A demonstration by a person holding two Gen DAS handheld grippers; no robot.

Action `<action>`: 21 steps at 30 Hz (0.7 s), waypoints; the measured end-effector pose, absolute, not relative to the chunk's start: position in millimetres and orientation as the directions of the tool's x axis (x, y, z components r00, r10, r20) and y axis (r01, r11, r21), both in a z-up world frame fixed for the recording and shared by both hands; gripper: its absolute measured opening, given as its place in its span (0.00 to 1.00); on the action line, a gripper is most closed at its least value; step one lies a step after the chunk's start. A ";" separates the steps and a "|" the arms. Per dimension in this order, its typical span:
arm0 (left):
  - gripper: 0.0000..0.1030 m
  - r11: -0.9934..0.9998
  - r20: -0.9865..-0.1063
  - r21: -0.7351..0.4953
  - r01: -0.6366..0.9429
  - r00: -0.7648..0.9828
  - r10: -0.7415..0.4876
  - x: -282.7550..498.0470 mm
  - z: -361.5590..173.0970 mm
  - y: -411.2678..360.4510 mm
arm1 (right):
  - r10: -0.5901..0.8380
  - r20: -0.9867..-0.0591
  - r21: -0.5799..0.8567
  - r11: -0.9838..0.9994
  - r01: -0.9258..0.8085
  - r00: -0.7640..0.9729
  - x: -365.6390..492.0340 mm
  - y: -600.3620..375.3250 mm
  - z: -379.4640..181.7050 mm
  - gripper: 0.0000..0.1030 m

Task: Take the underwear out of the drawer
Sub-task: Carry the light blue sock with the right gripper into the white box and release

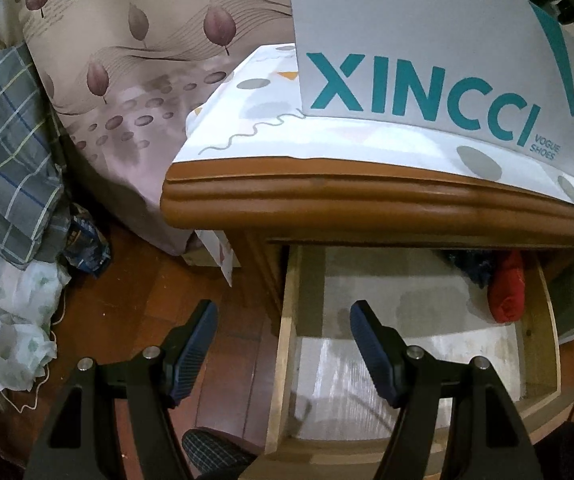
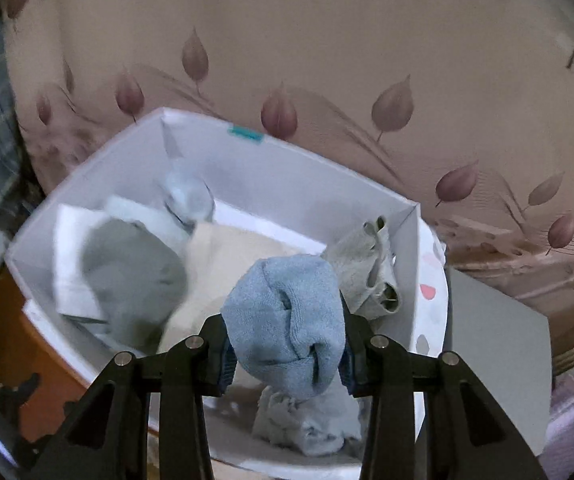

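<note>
In the left wrist view the wooden nightstand's drawer [image 1: 287,344] stands pulled out. A red rolled garment [image 1: 506,292] and a dark blue one [image 1: 472,266] lie at its back right. My left gripper [image 1: 283,320] is open and empty, above the drawer's left wall. In the right wrist view my right gripper [image 2: 285,344] is shut on a rolled light-blue piece of underwear [image 2: 287,320], held over a white box [image 2: 135,144]. The box holds a grey piece [image 2: 131,272], a beige piece [image 2: 223,264], a pale olive piece [image 2: 367,276] and a light grey-blue piece [image 2: 307,428].
The white box with XINCCI lettering [image 1: 419,60] stands on the nightstand top [image 1: 327,196]. A leaf-patterned bedspread [image 1: 135,60] hangs at left. Plaid cloth [image 1: 3,152] and plastic bags [image 1: 7,312] lie on the wooden floor [image 1: 135,300]. The box lid [image 2: 499,340] lies right of the box.
</note>
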State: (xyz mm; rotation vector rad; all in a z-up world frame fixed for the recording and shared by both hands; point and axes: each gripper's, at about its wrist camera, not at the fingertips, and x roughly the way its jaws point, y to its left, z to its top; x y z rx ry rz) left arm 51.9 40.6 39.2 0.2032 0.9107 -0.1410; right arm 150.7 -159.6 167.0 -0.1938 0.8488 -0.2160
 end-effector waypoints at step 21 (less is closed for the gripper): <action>0.69 0.986 -0.787 0.098 0.138 0.617 -0.008 63.8 43.5 61.2 | -0.179 -0.559 -0.398 0.915 -0.072 0.809 40.2 -97.2 188.8 0.69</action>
